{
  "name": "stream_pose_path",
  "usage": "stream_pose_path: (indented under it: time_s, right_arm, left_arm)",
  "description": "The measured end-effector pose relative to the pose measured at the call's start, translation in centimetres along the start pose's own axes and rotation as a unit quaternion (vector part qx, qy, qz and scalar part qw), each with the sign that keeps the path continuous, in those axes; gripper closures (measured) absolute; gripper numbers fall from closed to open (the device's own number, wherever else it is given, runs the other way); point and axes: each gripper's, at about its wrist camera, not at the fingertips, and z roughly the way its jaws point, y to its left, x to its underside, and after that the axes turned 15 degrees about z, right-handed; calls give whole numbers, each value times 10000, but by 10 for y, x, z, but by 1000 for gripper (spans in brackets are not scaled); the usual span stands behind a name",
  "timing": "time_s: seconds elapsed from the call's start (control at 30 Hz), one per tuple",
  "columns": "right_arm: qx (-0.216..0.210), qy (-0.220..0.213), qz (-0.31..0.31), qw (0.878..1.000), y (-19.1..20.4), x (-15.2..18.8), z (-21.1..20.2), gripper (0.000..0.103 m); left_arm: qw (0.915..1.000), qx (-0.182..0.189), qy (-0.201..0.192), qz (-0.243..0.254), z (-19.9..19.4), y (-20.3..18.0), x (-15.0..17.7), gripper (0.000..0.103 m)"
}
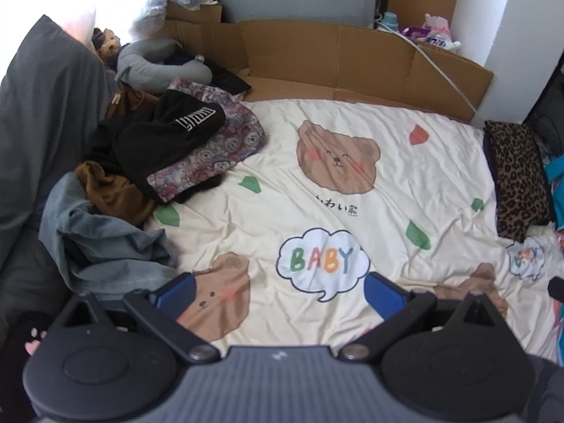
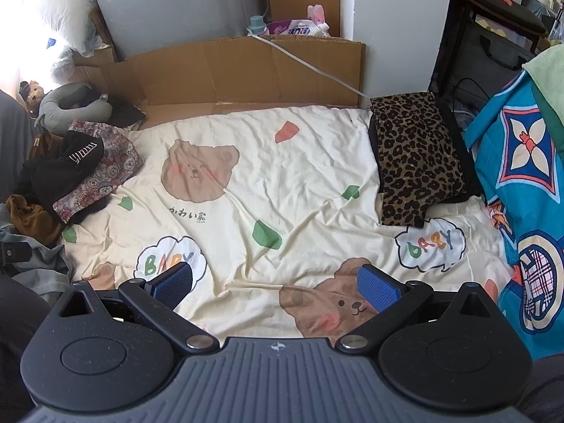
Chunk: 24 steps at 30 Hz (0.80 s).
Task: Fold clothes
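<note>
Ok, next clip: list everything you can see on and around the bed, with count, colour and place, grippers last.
bedsheet: 1, cream with bear and BABY prints, spread over the bed
leopard-print garment: 1, brown and black, folded at the sheet's far right edge
black garment: 1, black with white lettering, on top of the left pile
bear-patterned cloth: 1, maroon and grey, under the black garment
brown garment: 1, brown, crumpled in the left pile
denim garment: 1, blue-grey, near left of the sheet
neck pillow: 1, grey, far left
cardboard: several sheets, brown, along the wall
blue patterned fabric: 1, blue, right side
left gripper: 1, black with blue pads, open, empty above the sheet
right gripper: 1, same colours, open, empty
</note>
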Motion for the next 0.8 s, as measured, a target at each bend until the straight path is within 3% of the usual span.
stream_pose_path:
  time_s: [0.37,0.57,0.8]
  right_arm:
    - [-171,27,-130,9998,8,0,-1,0]
    - [-194,29,-87,9998,4,-2,-2,0]
    - [-222,29,-16,9997,-3,-2,-1,0]
  left_arm:
    - [10000,-3,-15,41,-3,-1,0,1]
    - [9998,15,-35,-209,-5,3,-1,1]
    - [9998,120,-136,-27,-8,3,-8,1]
